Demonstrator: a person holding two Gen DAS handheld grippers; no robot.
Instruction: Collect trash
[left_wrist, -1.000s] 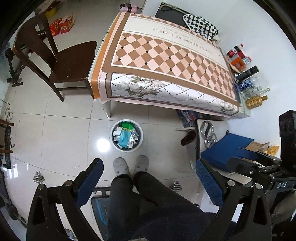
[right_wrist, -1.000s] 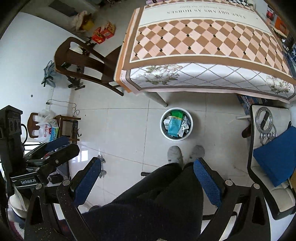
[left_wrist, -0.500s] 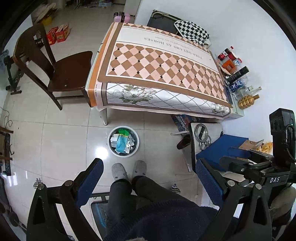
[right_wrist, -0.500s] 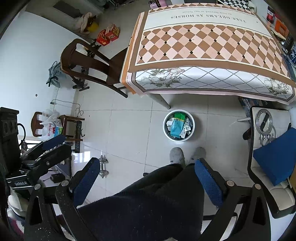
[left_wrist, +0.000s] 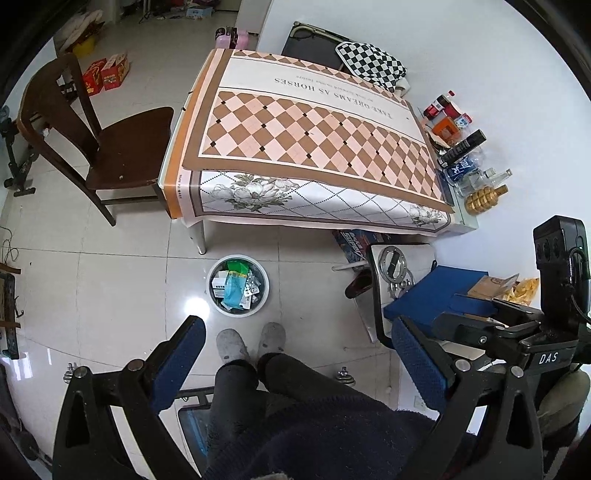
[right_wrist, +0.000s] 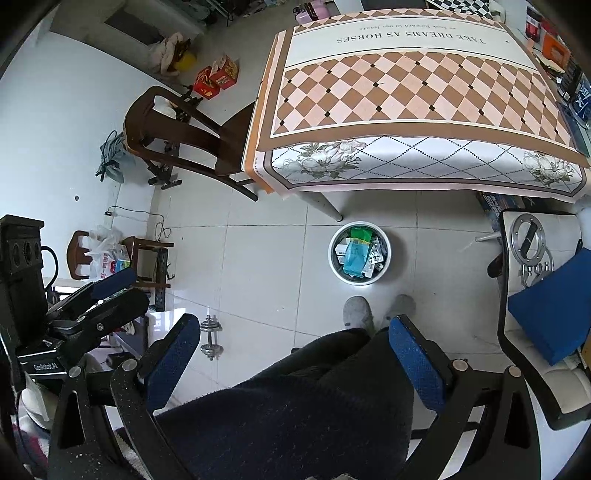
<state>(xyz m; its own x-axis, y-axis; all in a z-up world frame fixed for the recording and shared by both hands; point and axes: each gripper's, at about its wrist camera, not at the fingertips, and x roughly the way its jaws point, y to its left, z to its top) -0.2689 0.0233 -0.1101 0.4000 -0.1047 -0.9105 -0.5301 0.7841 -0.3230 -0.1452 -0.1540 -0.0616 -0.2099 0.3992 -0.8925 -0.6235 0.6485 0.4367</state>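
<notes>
One bin (left_wrist: 237, 284) full of trash (left_wrist: 236, 286) stands on the floor beside one table (left_wrist: 310, 147) leg, near two slippers (left_wrist: 251, 341). Left gripper (left_wrist: 295, 354) and right gripper (right_wrist: 291, 347) both gape wide, holding nothing. One chair (left_wrist: 110, 147) stands beside the table.

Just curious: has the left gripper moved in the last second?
Yes. The left gripper rose and pulled back: the trash bin and table look smaller and farther.
</notes>
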